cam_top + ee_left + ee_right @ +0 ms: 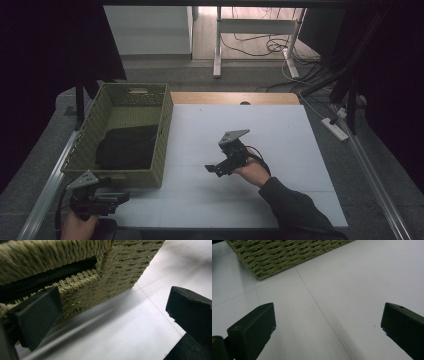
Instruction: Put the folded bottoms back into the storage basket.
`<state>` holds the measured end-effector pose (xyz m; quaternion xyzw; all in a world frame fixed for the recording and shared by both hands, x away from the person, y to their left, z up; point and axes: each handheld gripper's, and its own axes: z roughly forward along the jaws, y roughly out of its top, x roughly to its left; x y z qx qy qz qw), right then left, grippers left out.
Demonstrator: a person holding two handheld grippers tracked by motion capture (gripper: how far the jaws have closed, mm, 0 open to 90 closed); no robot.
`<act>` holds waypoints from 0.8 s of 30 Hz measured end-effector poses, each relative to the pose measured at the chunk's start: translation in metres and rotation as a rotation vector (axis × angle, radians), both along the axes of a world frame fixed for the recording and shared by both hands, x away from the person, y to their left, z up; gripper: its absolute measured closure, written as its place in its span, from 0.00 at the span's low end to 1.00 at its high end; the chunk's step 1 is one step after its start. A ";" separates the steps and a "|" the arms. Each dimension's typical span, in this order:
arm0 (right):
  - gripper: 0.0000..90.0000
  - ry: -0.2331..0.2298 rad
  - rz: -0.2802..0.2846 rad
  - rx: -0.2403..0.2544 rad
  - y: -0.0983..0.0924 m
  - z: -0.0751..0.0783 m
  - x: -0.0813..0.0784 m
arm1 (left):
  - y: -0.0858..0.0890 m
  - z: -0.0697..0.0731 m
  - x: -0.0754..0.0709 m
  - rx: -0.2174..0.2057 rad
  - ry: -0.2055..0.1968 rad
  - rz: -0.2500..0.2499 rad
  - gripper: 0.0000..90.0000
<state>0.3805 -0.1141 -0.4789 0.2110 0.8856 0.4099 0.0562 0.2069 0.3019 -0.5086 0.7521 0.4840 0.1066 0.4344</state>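
A green woven basket stands at the left of the white table top, with a dark folded cloth lying inside it. My left gripper is held near the table's front left corner, just before the basket's front wall, jaws wide apart and empty. Through a slot in that wall the dark cloth shows. My right gripper hovers over the middle of the table, open and empty, pointing left toward the basket's corner.
A wooden strip edges the table's far side. Metal rails run along both sides of the table. Beyond it are desk legs, cables and a power strip on the floor. Bare white surface lies right of the basket.
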 end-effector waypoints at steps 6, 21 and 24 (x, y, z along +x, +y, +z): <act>0.00 -0.007 -0.018 -0.002 -0.011 0.000 -0.004 | 0.000 0.000 0.000 0.001 0.002 -0.001 0.00; 0.00 -0.019 -0.072 -0.035 -0.042 -0.011 -0.020 | 0.000 0.000 0.001 0.000 0.004 -0.001 0.00; 0.00 -0.024 -0.083 -0.036 -0.047 -0.013 -0.024 | 0.000 0.000 0.001 -0.002 0.005 0.000 0.00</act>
